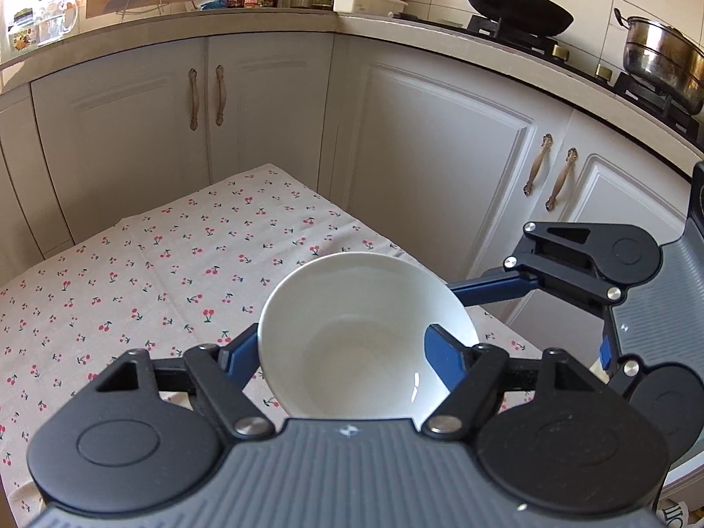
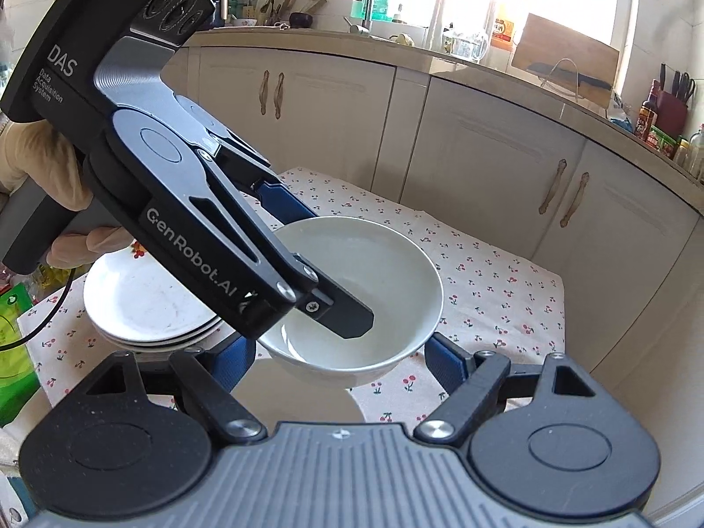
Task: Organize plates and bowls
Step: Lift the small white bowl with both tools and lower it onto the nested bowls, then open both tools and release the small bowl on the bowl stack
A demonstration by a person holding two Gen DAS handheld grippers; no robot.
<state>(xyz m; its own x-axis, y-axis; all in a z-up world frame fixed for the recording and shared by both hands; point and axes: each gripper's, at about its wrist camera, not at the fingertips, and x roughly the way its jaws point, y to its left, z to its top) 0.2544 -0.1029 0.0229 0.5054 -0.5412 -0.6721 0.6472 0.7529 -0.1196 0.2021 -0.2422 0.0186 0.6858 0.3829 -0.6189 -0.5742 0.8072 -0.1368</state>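
between the left claw's fingers: a white bowl (image 1: pixel 367 339), one pad inside the wall and the other outside, so the left claw (image 1: pixel 352 356) is clenched on the rim.
left claw grip, why: pinching the wall, not spanning the whole bowl, suits a narrow jaw; the bowl hangs tilted, its mouth facing back toward the wrist.
bowl's place: lifted clear of the bench (image 1: pixel 132 273), over its near right part, and, in the right wrist view, just ahead of the right claw.
right claw: the right claw (image 2: pixel 341 358) stands about half open with nothing pressed between its pads; the bowl sits beyond its fingertips, not in them. it seems to ride alongside as a spare, ready to steady or receive.
hand on the left claw: a gloved hand (image 2: pixel 39 163) wraps the handle at the upper left of the right wrist view.
left of the right claw: a stack of white plates (image 2: pixel 145 303) on the cherry-print cloth, already gathered, partly hidden by the left claw's body.
step in hand, as i judge it: carrying the bowl to its resting place, perhaps near the plates; which spot, i cannot tell.
risk: a rim pinch on glazed ware can slip if the wrist rolls.
beyond the bench: white cabinets (image 1: pixel 431 145), then a wok (image 1: pixel 517 6) and a steel pot (image 1: pixel 660 57) on the stove.
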